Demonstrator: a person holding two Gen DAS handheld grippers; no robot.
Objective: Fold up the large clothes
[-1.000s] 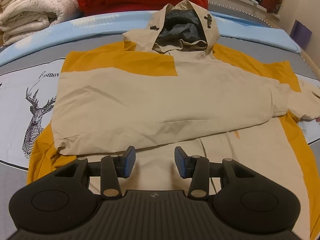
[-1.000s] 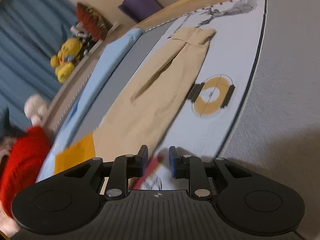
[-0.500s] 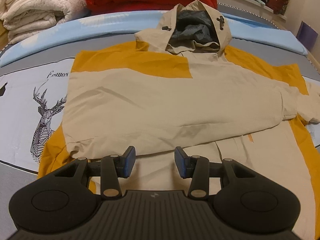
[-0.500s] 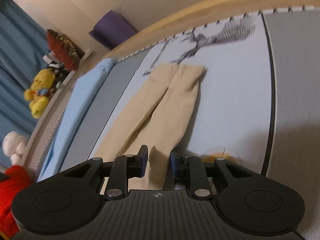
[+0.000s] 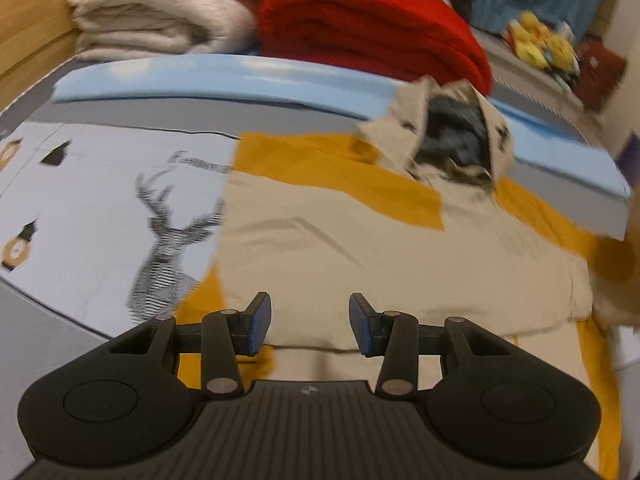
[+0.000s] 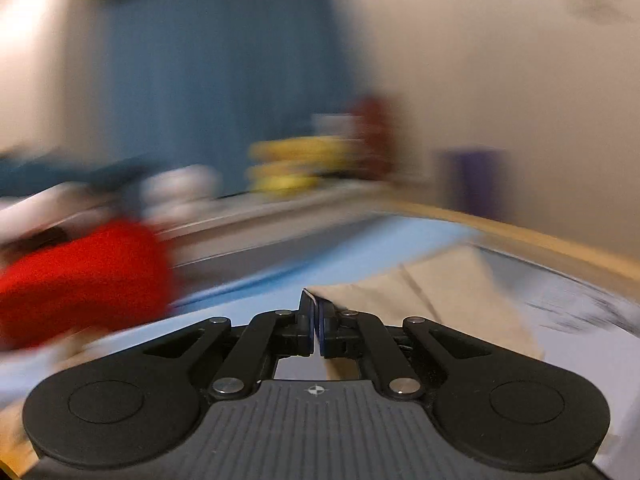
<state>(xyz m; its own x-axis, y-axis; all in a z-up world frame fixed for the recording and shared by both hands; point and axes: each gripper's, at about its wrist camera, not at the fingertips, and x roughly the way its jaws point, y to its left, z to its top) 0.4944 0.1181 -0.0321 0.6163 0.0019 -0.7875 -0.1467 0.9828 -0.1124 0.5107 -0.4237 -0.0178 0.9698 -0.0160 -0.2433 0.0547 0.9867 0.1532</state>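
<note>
A beige and mustard hooded jacket (image 5: 360, 240) lies flat on the bed, hood (image 5: 452, 132) toward the far side, one sleeve folded across its chest. My left gripper (image 5: 310, 322) is open and empty, hovering over the jacket's lower left part. My right gripper (image 6: 316, 326) is shut on the beige sleeve (image 6: 432, 292), with a sliver of cloth showing between the pads; the sleeve trails off to the right over the bed. The right wrist view is heavily blurred.
A printed bedsheet with a deer drawing (image 5: 168, 240) lies left of the jacket. A red blanket (image 5: 368, 28) and a cream blanket (image 5: 160, 8) are stacked at the bed's far side. Yellow plush toys (image 5: 540, 44) sit on a far ledge.
My right gripper has closed on the beige sleeve and swung up and around fast. My left gripper has shifted left, so the jacket sits further right in its view.
</note>
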